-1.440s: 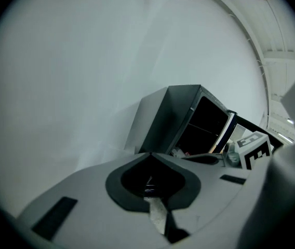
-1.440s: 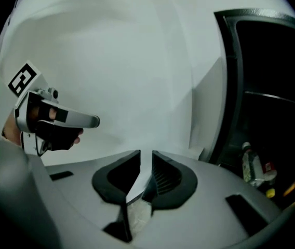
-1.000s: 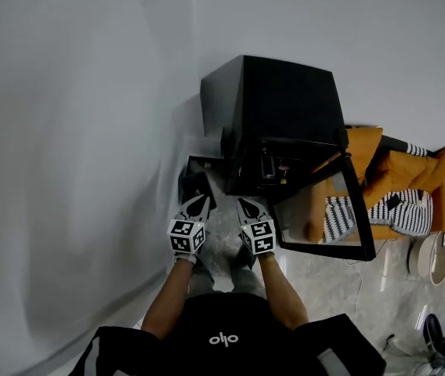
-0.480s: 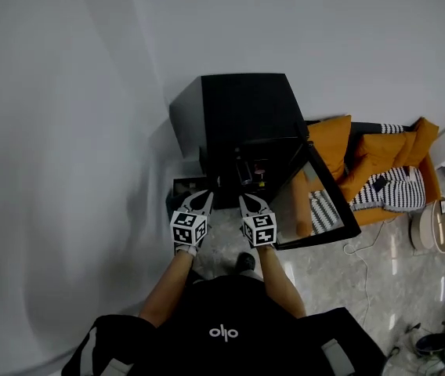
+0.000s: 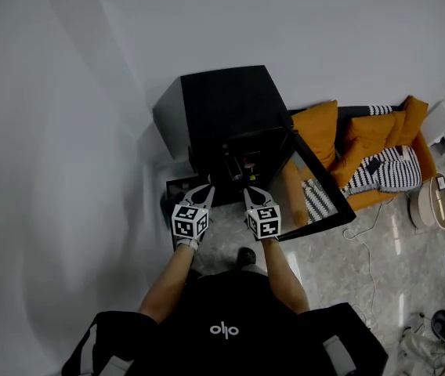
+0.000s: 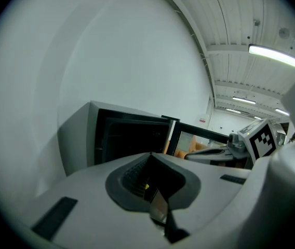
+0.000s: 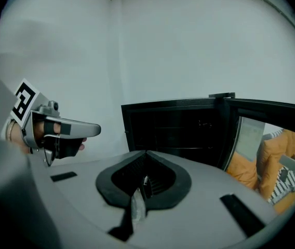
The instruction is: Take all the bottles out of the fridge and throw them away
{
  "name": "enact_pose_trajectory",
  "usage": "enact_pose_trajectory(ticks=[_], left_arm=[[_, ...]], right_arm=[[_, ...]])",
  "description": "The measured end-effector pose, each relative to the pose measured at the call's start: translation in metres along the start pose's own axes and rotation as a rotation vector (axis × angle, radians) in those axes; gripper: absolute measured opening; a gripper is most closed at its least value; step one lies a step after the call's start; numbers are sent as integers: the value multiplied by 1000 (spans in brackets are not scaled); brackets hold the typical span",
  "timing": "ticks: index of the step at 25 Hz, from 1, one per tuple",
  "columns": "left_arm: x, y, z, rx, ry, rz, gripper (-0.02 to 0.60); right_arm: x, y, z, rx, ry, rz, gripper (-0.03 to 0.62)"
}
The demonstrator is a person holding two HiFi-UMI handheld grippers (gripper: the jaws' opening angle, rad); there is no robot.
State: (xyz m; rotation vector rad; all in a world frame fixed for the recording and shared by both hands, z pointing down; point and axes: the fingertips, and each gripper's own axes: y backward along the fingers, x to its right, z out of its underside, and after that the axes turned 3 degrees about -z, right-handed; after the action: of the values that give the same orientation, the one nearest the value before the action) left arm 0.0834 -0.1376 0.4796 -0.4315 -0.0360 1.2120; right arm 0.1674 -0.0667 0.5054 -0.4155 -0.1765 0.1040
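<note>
Head view: left gripper (image 5: 206,189) and right gripper (image 5: 248,190), fingers pressed together, holding nothing. Open black fridge (image 5: 222,108) just beyond fingertips.

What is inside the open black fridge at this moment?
The head view shows a few small items in the fridge, too small to identify. The gripper views show only dark shelves; the rest is shadowed.

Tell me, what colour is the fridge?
The fridge is black. The head view shows it best.
</note>
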Motion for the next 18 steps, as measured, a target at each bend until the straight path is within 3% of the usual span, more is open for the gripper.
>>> enact_pose_trajectory(ticks=[8, 18], left_arm=[[24, -29, 3, -23, -12, 56, 1], [18, -65, 17, -68, -2, 58, 1]], right_arm=[[32, 13, 13, -12, -29, 49, 9], [49, -34, 42, -78, 9, 39, 9]])
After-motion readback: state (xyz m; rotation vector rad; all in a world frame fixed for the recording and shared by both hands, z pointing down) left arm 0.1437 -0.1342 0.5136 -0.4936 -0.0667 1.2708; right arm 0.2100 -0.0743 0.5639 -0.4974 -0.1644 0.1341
